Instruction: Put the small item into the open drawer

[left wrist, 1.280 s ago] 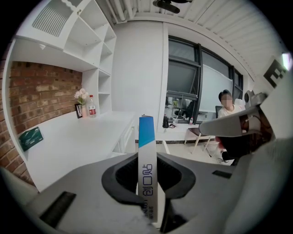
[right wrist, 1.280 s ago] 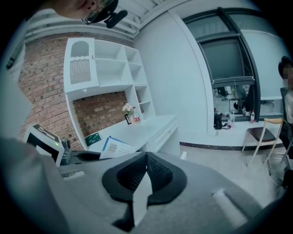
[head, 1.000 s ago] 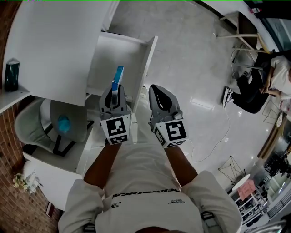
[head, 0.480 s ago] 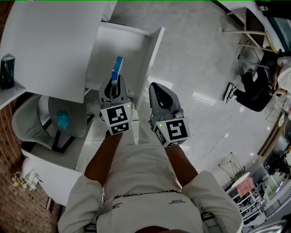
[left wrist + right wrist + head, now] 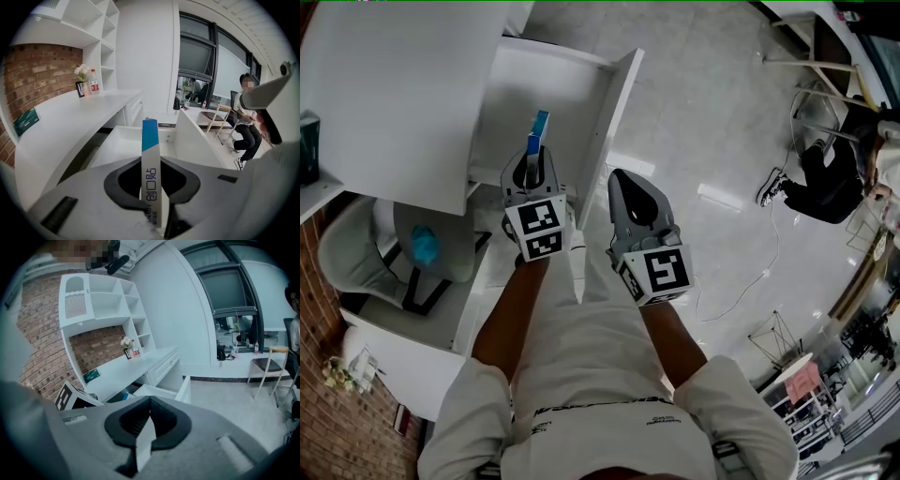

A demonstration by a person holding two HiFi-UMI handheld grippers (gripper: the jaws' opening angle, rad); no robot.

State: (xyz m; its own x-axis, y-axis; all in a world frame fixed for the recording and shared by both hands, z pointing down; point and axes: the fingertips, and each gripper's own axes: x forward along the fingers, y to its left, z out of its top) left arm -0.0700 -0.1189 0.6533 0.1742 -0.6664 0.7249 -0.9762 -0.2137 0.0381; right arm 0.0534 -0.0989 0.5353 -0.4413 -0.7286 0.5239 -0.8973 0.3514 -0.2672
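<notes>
1. Firstly, the white surface (image 5: 394,94) fills the left.
2. Beside it juts the open drawer (image 5: 581,84).
3. Right of the drawer, the right hand-held gripper (image 5: 628,192) has its jaws together, empty.
4. Over the drawer, the left hand-held gripper (image 5: 532,164) is clamped on the item.
5. That slim blue-and-white box (image 5: 538,131) stands upright above the drawer.

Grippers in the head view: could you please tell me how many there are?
2: left gripper at the open white drawer, gripping a slim blue-and-white box; right gripper beside it, shut, empty.
</notes>
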